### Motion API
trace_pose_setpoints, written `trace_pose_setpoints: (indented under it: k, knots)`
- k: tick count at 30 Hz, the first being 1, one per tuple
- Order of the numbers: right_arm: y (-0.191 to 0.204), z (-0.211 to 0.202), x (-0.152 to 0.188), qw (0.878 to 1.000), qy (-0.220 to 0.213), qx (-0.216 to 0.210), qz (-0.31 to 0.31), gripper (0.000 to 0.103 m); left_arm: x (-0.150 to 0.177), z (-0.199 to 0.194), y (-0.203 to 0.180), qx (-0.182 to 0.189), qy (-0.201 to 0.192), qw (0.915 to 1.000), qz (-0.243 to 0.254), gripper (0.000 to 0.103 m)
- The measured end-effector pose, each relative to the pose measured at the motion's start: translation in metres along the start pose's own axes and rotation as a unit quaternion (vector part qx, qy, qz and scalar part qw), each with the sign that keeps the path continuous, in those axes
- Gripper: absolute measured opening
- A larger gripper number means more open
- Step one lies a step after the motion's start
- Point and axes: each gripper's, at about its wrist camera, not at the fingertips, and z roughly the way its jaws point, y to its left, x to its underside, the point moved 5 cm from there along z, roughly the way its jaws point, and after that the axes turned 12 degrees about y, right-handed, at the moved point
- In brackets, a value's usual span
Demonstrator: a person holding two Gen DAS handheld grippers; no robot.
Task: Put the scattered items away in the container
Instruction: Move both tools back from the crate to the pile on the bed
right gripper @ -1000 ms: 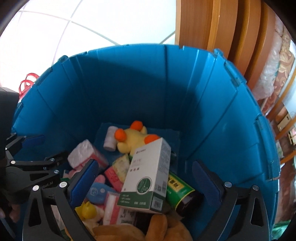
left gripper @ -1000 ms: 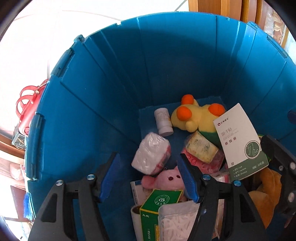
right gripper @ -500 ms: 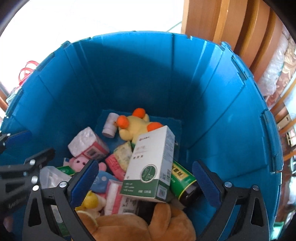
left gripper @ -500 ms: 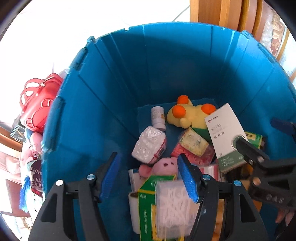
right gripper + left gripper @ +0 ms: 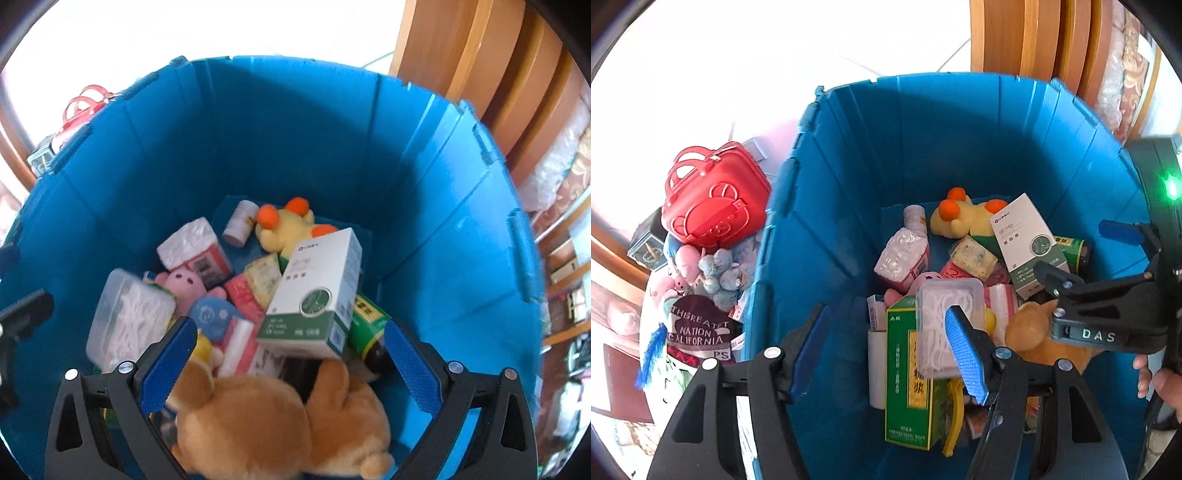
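Both grippers, left (image 5: pixel 890 349) and right (image 5: pixel 290 363), hover open and empty over the blue bin (image 5: pixel 424 192). The red case (image 5: pixel 714 195) waits outside; a careless reach could topple that leaning white box (image 5: pixel 316 291).

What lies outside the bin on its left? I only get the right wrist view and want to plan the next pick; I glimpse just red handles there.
Observer: That is a red handbag, lying outside against the left wall of the blue bin.
Operator: Anything else beside it?
Observer: Yes, a grey plush toy and pink plush toys sit just below the handbag, next to a dark cloth lettered "NATION CALIFORNIA".
Operator: Is the left gripper free to fetch them?
Observer: The left gripper is open and holds nothing, over the bin's near side.
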Motion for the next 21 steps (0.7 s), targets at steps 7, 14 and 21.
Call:
trace_pose_setpoints:
  k: [7,14,21]
  knots:
    - [0.004,-0.061,0.045,0.998,-0.053,-0.007,-0.016,0.103,0.028,-0.043,0.015,0.023,-0.041,0.9989,0.001,0.064]
    - [0.035,-0.11,0.092,0.993,-0.108,0.008,-0.037,0.103,0.084,-0.088,0.05,0.032,-0.09,0.9952,0.022,0.064]
    - [0.113,-0.128,0.127,0.989,-0.137,-0.022,-0.059,0.103,0.157,-0.104,0.135,0.051,-0.114,0.9921,-0.009,0.064]
